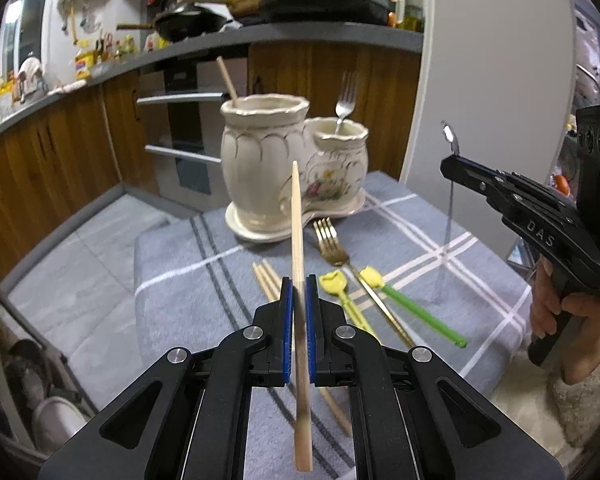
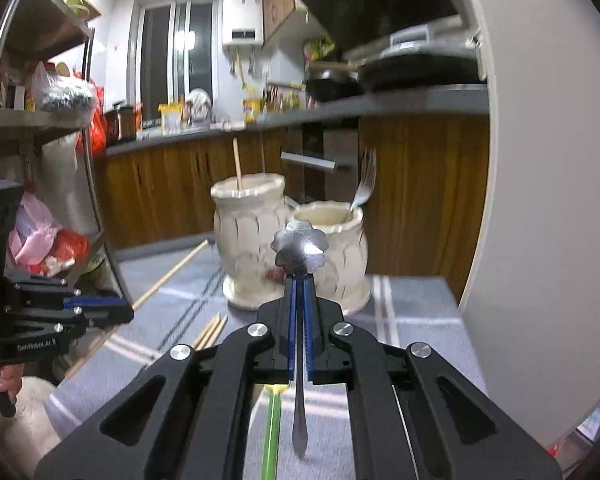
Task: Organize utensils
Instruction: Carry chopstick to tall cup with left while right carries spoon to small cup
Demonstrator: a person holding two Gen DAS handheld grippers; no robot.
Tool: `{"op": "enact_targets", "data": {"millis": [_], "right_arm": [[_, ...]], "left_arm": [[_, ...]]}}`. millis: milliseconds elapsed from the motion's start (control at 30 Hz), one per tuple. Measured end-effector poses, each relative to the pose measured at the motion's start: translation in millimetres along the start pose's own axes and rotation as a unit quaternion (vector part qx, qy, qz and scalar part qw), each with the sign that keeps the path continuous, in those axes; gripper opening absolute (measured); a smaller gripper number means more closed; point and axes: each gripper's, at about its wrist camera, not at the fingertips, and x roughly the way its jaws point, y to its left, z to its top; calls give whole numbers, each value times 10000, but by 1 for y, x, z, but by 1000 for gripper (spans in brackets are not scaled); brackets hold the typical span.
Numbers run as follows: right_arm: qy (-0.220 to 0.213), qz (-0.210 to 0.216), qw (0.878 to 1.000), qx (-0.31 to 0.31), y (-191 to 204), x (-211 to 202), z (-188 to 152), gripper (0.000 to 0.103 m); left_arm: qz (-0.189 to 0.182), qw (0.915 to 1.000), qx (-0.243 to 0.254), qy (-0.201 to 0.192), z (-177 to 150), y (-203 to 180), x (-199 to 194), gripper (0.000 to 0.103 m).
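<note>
My left gripper [image 1: 299, 284] is shut on a wooden chopstick [image 1: 297, 216] that points up toward the cream ceramic holder [image 1: 268, 168]. The holder has a tall pot with one chopstick [image 1: 227, 80] in it and a short pot [image 1: 340, 132] with a silver fork [image 1: 345, 100]. My right gripper [image 2: 299, 280] is shut on a silver flower-headed spoon [image 2: 298, 246], held above the table in front of the short pot [image 2: 328, 220]. It also shows in the left wrist view [image 1: 454, 160]. On the cloth lie a gold fork [image 1: 332, 240], loose chopsticks [image 1: 266, 280], a yellow utensil [image 1: 340, 292] and a green-handled one [image 1: 416, 312].
The table has a grey checked cloth [image 1: 180, 264]. A white wall or pillar [image 1: 480, 80] stands at the right behind the holder. Kitchen cabinets and counter [image 1: 60, 140] run behind. A metal shelf rack [image 2: 40, 120] stands to the left.
</note>
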Motion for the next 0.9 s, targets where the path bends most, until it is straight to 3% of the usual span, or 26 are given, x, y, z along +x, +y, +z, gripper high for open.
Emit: {"op": "enact_targets", "data": {"millis": [167,567,700,900], "right_arm": [[-489,-166,9986,100,-3,-10,11,3],[-894,-242,9957,-4,3,0,58,3],[-1135,-188,9933,82,0,5,77,3],[-1368,-126,9901,288,-10,21,97,3]], "left_arm": [[-129,9995,51,-271,1,1,-4,7],[-339,9952,139,-912,22,5,-16,7],[-577,9901,105,-1274,42,5,-22,7],[-646,9786,-40,-1953,84,13,-24,7]]}}
